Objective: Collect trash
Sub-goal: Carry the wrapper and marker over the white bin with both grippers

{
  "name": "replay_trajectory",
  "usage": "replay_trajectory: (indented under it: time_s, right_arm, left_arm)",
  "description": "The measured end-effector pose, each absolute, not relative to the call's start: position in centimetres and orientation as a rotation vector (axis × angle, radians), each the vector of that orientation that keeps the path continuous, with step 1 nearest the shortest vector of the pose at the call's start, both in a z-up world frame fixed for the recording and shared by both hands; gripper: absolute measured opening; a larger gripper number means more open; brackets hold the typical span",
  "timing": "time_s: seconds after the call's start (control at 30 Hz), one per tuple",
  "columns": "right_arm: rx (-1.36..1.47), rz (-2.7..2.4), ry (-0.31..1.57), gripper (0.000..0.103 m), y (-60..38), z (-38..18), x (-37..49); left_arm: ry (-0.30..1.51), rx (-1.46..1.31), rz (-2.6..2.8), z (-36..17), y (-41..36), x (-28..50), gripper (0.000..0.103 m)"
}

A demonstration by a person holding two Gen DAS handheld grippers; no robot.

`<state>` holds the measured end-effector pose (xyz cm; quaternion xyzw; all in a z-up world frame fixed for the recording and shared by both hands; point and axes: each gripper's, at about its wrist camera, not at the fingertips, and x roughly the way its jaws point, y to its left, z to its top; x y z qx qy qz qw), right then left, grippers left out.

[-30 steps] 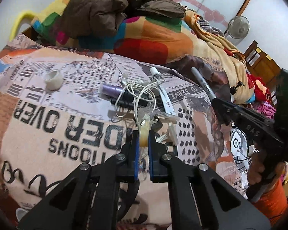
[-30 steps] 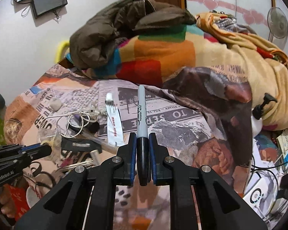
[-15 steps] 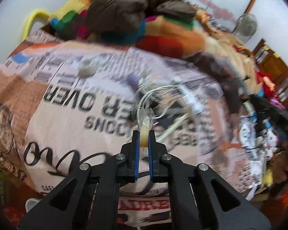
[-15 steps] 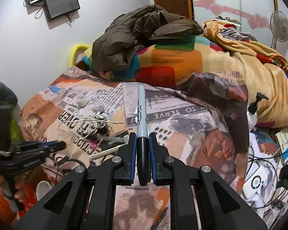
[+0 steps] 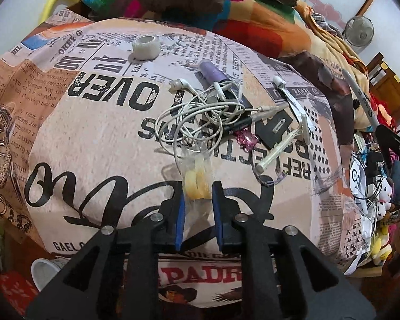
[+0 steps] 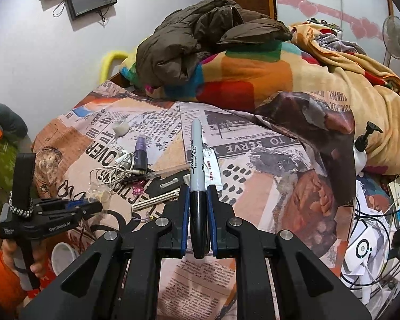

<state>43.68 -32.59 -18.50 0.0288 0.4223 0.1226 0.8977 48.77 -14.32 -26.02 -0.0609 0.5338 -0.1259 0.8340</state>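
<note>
My left gripper (image 5: 197,208) hangs over the near edge of the newspaper-print bedspread (image 5: 93,138), its jaws opening around a clear plastic wrapper (image 5: 197,178) with pale yellow pieces inside. A second ago the blue pads (image 5: 180,218) were clamped on that wrapper out over the clutter; now there is daylight either side of it and it sits loose between them, so I judge it is being let go toward the white cup (image 5: 44,269) at 7 o'clock, which may be the trash bin.

My right gripper (image 6: 198,213) is clamped on a black-and-grey Sharpie marker (image 6: 197,165), tip pointing to 12 o'clock, same as a second ago; by my reckoning it is not trash.

At 1 o'clock from the wrapper lie tangled white earphones (image 5: 200,112), a purple spray bottle (image 5: 213,72), a pink hair clip (image 5: 246,138) and a white syringe (image 5: 280,149). A tape roll (image 5: 146,47) sits alone at 11 o'clock.

Hard to make out: whether the wrapper touches the bedspread or hangs free, since its lower end is hidden behind the jaws. The cup is cut off by the gripper body in both views, so I cannot see its contents. Only the fingers of the person's hand (image 6: 34,264) gripping the left handle show.
</note>
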Motion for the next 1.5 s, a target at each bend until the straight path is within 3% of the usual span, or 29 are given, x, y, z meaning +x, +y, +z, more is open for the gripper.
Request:
replay_trajectory:
  time_s: [0.2,0.7,1.5]
  right_arm:
    - [0.039,0.262,0.888,0.012,-31.7,-18.6,43.3]
    - [-0.002,0.319,0.818,0.012,-27.8,-14.1,40.7]
    - [-0.102,0.656,0.796,0.012,-7.6,-11.3,35.3]
  left_arm:
    - [1.139,-0.127,-0.293,-25.8,-14.9,48.1,0.007]
    - [0.985,-0.079,-0.255,-18.9,-11.3,43.1,0.007]
    - [0.809,-0.108,0.090,-13.7,8.3,29.1,0.007]
